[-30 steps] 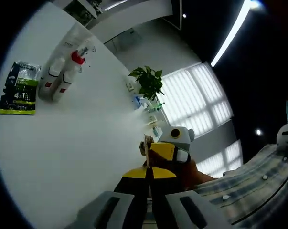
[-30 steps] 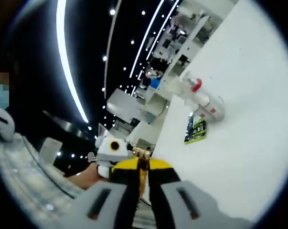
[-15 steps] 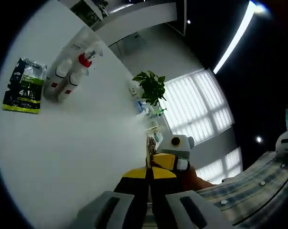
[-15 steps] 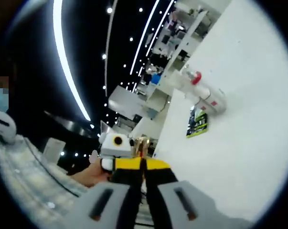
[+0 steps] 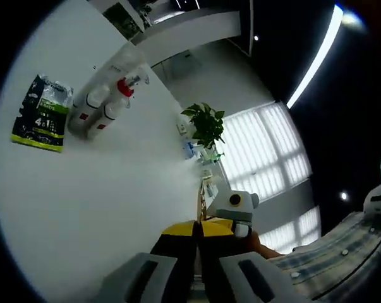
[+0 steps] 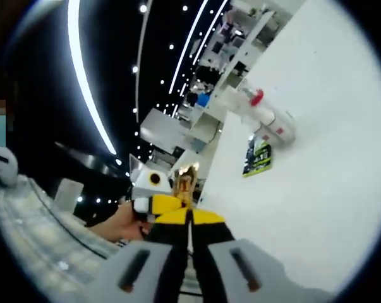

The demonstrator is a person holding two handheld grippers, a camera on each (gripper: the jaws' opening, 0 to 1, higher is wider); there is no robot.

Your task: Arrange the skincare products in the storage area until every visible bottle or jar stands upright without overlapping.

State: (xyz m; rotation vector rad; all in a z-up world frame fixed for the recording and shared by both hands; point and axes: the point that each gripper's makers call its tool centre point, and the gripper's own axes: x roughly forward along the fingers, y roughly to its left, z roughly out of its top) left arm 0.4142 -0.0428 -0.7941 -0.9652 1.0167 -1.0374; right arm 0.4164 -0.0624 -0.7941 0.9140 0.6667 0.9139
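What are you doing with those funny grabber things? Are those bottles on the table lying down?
A person holds a grabber in each hand, both raised near the edge of the white table. The left gripper and right gripper have their jaws together and hold nothing. Farther along the table, white bottles with red labels, one with a red spray nozzle, look tipped over beside a flat black-and-green packet. Nothing has been picked up yet.
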